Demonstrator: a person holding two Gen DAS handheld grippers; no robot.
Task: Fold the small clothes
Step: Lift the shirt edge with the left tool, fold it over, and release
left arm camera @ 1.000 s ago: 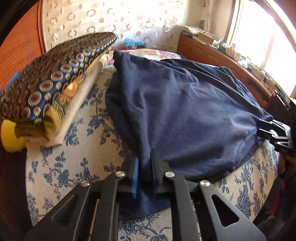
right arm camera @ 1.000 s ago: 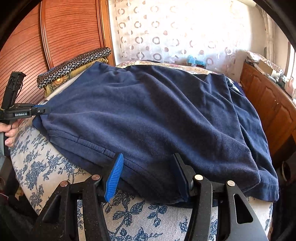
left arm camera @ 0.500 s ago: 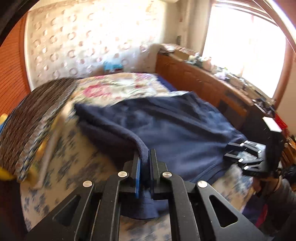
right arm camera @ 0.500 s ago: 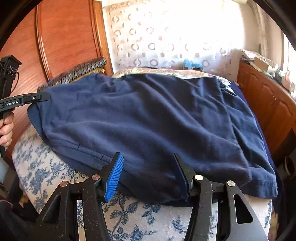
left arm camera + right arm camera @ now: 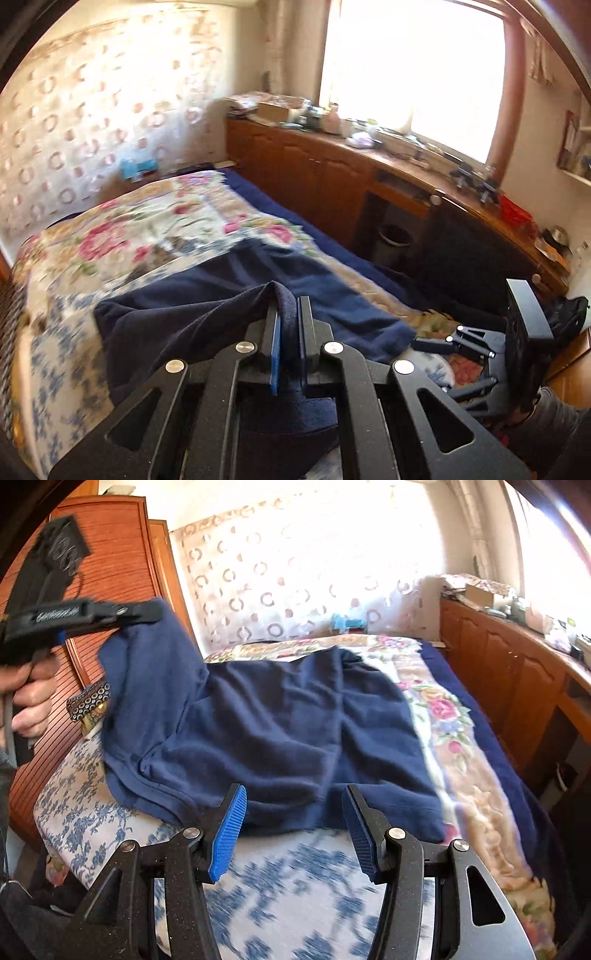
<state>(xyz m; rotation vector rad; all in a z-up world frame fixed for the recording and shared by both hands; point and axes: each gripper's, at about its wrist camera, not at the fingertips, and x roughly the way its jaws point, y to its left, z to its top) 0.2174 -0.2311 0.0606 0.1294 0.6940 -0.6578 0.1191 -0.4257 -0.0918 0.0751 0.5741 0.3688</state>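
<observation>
A navy blue garment lies spread on the bed. My left gripper is shut on its left corner and holds that corner lifted well above the bed; it shows in the right wrist view at the upper left with cloth hanging from it. The garment drapes down from the jaws in the left wrist view. My right gripper is open, its blue pads either side of the garment's near hem, just above the bedding. It also shows in the left wrist view at the lower right.
The bed has a blue-and-white floral sheet near me and a pink floral cover farther off. A patterned folded pile sits at the bed's left edge by the wooden wardrobe. A long wooden cabinet runs along the right.
My left gripper has lifted the garment's corner up off the bed and swung it toward the right. The right gripper stayed open at the near hem and pulled back slightly.
</observation>
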